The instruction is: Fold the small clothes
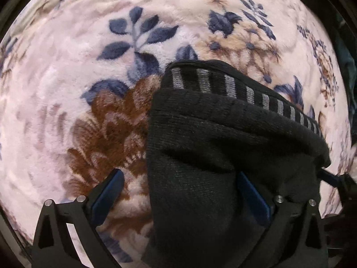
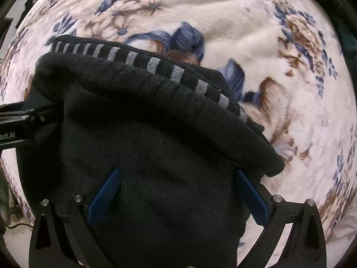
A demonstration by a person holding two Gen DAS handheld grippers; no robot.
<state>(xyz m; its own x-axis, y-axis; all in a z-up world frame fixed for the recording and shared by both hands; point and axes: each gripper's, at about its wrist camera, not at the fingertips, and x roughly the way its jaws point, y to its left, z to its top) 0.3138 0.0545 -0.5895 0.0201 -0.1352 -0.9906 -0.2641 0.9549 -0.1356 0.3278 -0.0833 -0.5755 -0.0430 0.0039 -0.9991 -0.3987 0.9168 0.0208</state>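
Note:
A small black knit garment with a grey-striped band along its far edge lies folded over on a floral fleece blanket. My left gripper is open, its blue pads spread wide; the garment's left part lies between them and drapes over the right finger. In the right wrist view the garment fills the middle. My right gripper is open too, both blue pads apart over the black cloth. The left gripper's body shows at that view's left edge, against the garment.
The blanket, cream with blue and brown flowers, covers the whole surface. A dark object lies at the right rim of the left wrist view. Pale floor and a cable show at the lower left of the right wrist view.

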